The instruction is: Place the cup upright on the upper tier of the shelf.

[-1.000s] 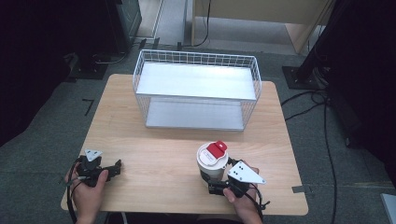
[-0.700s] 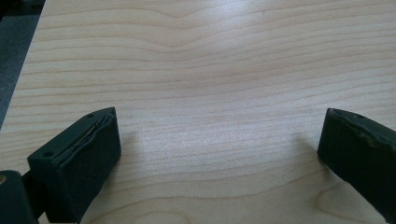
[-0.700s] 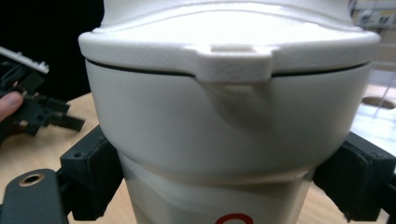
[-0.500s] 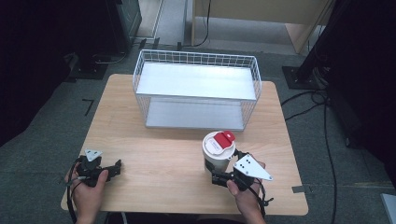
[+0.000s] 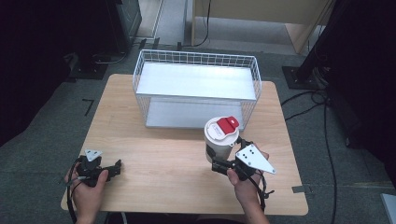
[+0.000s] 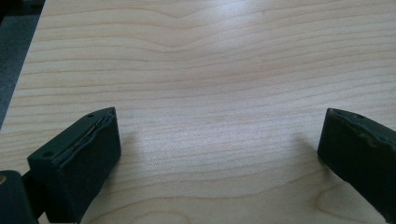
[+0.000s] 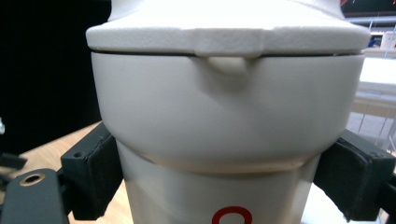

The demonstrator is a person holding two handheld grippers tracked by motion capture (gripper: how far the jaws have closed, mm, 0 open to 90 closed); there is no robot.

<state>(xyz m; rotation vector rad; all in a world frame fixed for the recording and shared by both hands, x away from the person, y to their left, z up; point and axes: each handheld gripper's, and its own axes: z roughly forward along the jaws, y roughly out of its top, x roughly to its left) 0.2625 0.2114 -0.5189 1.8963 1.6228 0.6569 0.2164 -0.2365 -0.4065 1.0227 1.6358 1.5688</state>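
Observation:
A white cup with a red tab on its lid (image 5: 221, 135) hangs above the table in front of the wire basket (image 5: 196, 70). My right gripper (image 5: 223, 156) is shut on the cup's narrower lower body, below the wide lid (image 7: 224, 32); both pads press its sides, one pad (image 7: 95, 172) at the left of the right gripper view. My left gripper (image 5: 112, 169) rests low over the table's front left corner, open, with bare wood (image 6: 219, 116) between its jaws.
The white wire basket holds two white shelves and stands at the back middle of the wooden table (image 5: 168, 158). Black stands (image 5: 308, 70) and cables (image 5: 327, 121) lie on the grey floor to the right. Dark equipment (image 5: 93, 42) stands at the back left.
My right gripper has lifted the cup and carried it up and to the right, toward the basket's front right corner. The left gripper has stayed where it was.

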